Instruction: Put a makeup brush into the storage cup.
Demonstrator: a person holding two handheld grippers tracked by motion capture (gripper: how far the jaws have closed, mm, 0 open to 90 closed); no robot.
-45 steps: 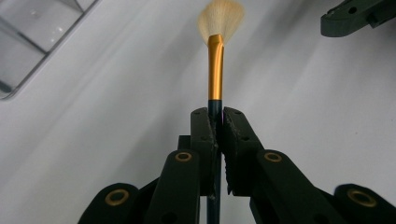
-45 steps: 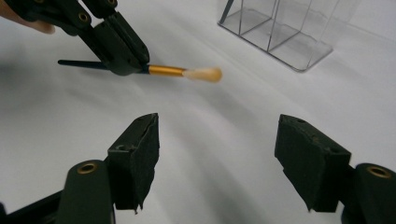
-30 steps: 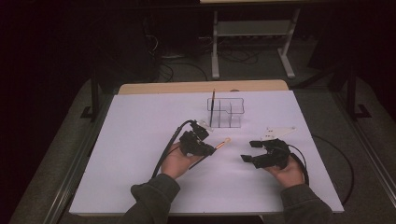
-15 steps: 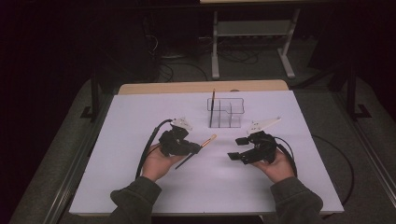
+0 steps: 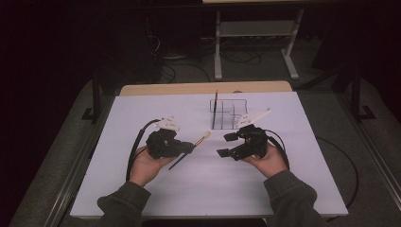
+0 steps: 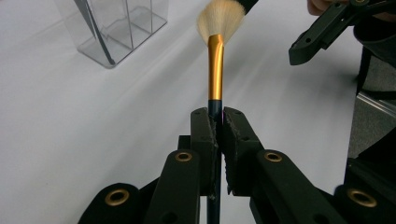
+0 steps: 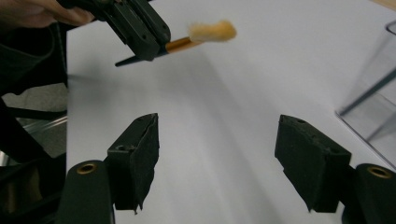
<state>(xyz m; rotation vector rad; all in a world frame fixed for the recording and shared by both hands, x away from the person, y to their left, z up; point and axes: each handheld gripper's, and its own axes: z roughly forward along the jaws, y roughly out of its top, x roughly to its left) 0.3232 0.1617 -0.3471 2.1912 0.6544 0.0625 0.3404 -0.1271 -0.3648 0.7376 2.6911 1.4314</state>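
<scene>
Dark room, white tabletop (image 5: 142,198). Left gripper (image 6: 217,135) pinches brush (image 6: 215,60) low on thin handle, in air over tabletop middle. Right gripper (image 7: 217,163) wide open, empty. Clear holder (image 5: 229,113) near far edge. Risk: brush may twist or slip in pinch, bump holder wall, tip it.

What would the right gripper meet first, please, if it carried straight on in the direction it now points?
Probably the brush clamped in the left gripper, which lies ahead of the open right gripper across bare white table. Depth is unclear, so it could pass beneath.
</scene>
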